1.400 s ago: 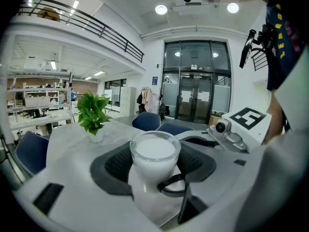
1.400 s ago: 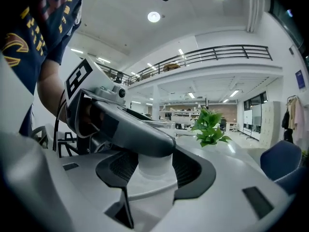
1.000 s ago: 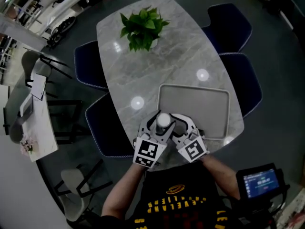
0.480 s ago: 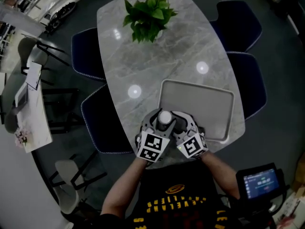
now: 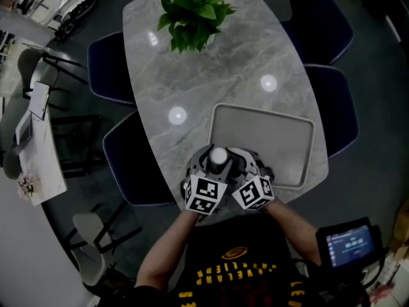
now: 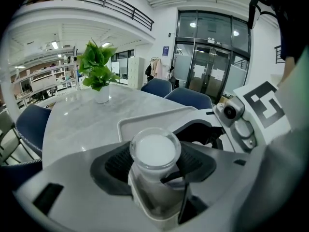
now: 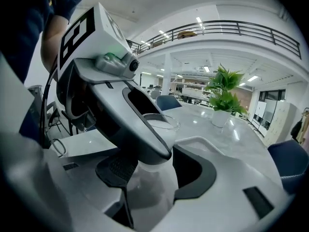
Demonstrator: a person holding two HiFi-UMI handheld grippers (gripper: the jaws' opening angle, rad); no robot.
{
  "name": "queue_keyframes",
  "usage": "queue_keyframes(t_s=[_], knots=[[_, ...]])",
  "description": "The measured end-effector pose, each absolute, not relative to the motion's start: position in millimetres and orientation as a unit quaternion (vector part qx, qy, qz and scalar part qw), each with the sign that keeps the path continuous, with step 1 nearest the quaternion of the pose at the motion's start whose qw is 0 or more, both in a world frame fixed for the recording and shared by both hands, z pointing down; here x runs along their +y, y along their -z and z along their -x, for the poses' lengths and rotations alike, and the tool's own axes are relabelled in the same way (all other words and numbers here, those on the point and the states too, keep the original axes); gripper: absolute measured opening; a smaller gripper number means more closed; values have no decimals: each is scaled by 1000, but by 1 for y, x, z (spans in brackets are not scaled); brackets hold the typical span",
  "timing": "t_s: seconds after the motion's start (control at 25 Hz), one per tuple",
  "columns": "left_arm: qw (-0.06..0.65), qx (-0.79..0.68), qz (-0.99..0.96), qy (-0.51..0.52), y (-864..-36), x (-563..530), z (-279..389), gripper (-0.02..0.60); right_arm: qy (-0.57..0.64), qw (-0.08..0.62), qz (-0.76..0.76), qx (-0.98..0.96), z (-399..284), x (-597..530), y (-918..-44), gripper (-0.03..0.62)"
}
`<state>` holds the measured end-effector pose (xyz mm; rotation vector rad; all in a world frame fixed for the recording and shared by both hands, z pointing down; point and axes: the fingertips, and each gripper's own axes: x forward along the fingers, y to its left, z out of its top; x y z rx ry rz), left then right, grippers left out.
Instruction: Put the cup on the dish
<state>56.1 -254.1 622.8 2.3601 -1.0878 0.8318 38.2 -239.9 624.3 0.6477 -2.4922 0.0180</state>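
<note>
A clear cup (image 5: pixel 218 156) with white contents is held upright between both grippers at the near edge of the marble table, by the near left corner of the pale rectangular tray (image 5: pixel 281 123). My left gripper (image 5: pixel 213 161) is shut on the cup (image 6: pixel 154 151), its dark pads pressing both sides. My right gripper (image 5: pixel 234 165) comes in from the right, and its jaws stand wide around the same cup (image 7: pixel 166 125), pads against its lower body. One left jaw crosses in front of the cup in the right gripper view. The tray holds nothing.
A potted green plant (image 5: pixel 195 11) stands at the far end of the table (image 5: pixel 192 88). Dark blue chairs (image 5: pixel 108 69) are pushed in along both long sides. A small screen (image 5: pixel 348 243) sits low at the right by the person.
The head camera has shifted a little, so the table sits slightly differently in view. Both grippers and the cup stay together at the tray's near left corner.
</note>
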Motion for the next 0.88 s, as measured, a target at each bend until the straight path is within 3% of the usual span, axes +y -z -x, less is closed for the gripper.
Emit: queue_keyframes(t_s=[0.88], knots=[[189,-390,-845,-313,-639,-245,-60,267,0,316,-230,-920,-43,-231,-645,227]])
